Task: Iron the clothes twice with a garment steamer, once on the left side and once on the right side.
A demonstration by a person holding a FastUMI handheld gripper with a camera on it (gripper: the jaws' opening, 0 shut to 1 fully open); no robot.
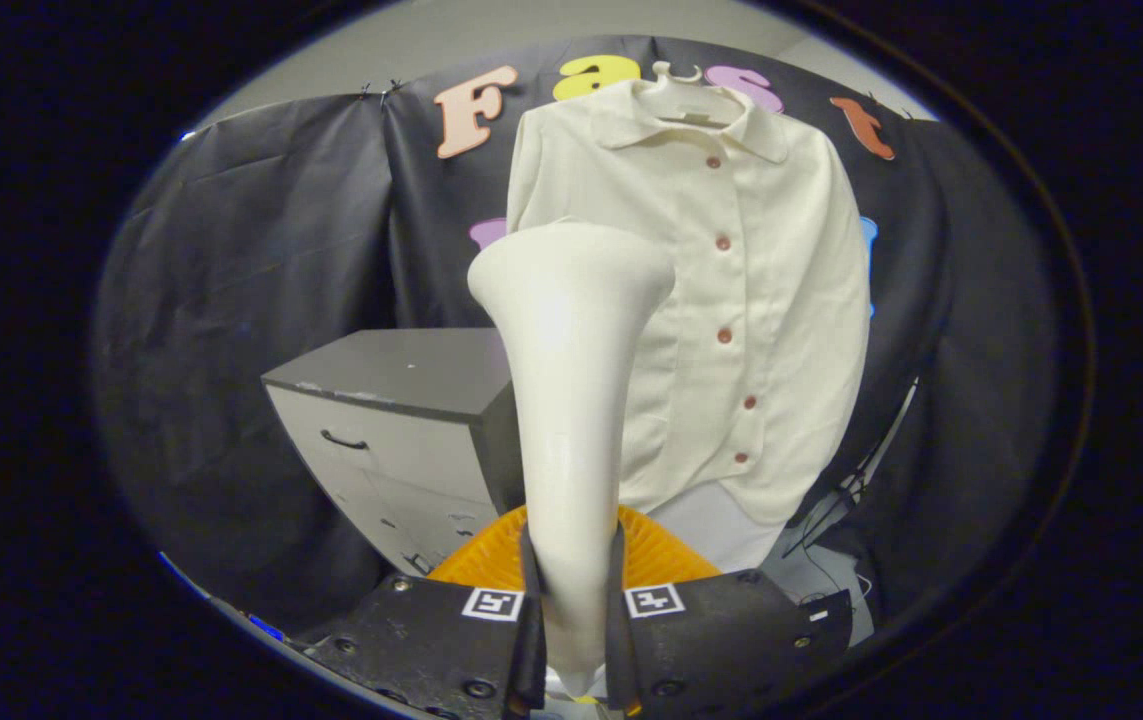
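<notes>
So the steamer (571,400) is standing upright right between the jaws, its cream handle running up from them and flaring into a wide head at the top. The gripper (571,610) has both fingers (529,600) pressed flat against the sides of the handle, so the jaws are closed down narrow on it with no gap showing on either side. The head sits in front of the shirt (731,300), over its lower left part as seen from here, though I honestly can't tell whether it's touching the fabric or just hovering near it. The shirt is cream too, with small reddish buttons down the front, collar up top, hanging on a white hanger (686,95) against the black cloth wall. Just behind the fingers there's an orange ribbed thing (656,550), can't make out what it is. Off to the side of the steamer, below the shirt's sleeve, sits a grey cabinet (401,420) with a dark top and a drawer handle on its front.
</notes>
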